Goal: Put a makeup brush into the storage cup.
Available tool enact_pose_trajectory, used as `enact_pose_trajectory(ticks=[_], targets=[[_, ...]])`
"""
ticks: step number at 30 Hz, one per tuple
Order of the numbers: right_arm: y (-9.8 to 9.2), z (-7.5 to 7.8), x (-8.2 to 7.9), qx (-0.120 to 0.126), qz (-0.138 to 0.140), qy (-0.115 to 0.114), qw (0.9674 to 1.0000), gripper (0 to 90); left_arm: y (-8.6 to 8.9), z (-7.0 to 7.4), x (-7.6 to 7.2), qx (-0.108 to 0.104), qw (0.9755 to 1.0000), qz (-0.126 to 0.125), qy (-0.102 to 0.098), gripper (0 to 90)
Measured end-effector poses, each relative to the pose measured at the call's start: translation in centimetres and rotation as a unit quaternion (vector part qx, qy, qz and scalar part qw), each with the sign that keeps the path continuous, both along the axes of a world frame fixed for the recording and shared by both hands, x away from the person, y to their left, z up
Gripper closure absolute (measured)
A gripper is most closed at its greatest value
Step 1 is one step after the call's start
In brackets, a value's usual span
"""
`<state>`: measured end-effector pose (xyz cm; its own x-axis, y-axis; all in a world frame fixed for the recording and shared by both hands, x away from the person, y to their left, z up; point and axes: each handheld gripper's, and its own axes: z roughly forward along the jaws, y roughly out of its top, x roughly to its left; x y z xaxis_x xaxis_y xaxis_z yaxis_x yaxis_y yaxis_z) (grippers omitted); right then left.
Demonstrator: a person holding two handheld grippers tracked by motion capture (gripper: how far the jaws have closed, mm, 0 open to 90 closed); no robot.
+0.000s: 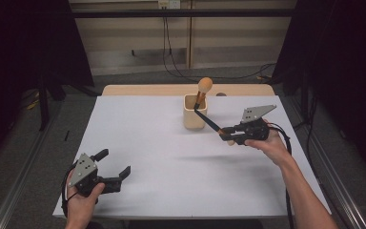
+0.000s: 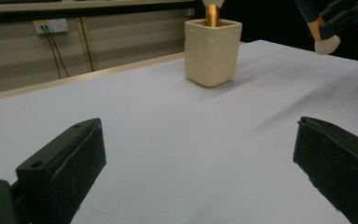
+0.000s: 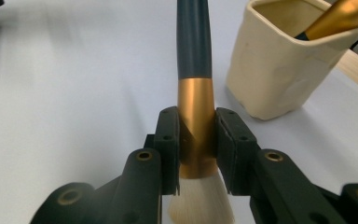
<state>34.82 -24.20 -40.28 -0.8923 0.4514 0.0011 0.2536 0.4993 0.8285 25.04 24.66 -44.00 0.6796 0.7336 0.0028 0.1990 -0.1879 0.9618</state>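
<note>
White table [image 1: 162,162] carries everything, with a strip of its wooden top showing at the far edge. Far of centre on it stands a cream holder [image 1: 194,112], squarish and open-topped, with one makeup brush [image 1: 203,89] upright inside, its round tan head well above the rim. Just right of the holder, the right gripper [image 1: 227,133] is held above the table in the person's right hand [image 1: 269,143]; its jaws are clamped on the gold ferrule of a second makeup brush [image 3: 195,119], whose dark handle slants up toward the holder's rim while the pale bristles hang behind the jaws. At the near left corner, the left gripper [image 1: 113,165] rests low over the table in the left hand [image 1: 83,198], jaws spread wide with nothing between them.
</note>
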Motion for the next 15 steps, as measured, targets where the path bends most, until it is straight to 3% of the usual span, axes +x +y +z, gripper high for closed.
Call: enact_pose_trajectory(ticks=[7,11,12,15], targets=[[1.3,0.4,-1.2,-0.021,0.025,-0.002,0.9995,72.2,-1.8,0.4,0.7,-0.001,0.9990,-0.044,0.011,2.3],[1.9,0.6,-1.5,-0.028,0.038,-0.004,0.9989,72.2,-2.5,0.9,0.9,-0.002,0.9982,-0.060,0.005,2.3],[2.3,0.8,-1.7,-0.032,0.048,-0.005,0.9983,72.3,-3.0,1.4,1.1,-0.012,0.9966,-0.081,0.003,2.3],[3.0,0.9,-2.1,-0.041,0.065,-0.003,0.9970,72.3,-3.5,1.8,1.4,-0.012,0.9951,-0.099,-0.003,2.8]])
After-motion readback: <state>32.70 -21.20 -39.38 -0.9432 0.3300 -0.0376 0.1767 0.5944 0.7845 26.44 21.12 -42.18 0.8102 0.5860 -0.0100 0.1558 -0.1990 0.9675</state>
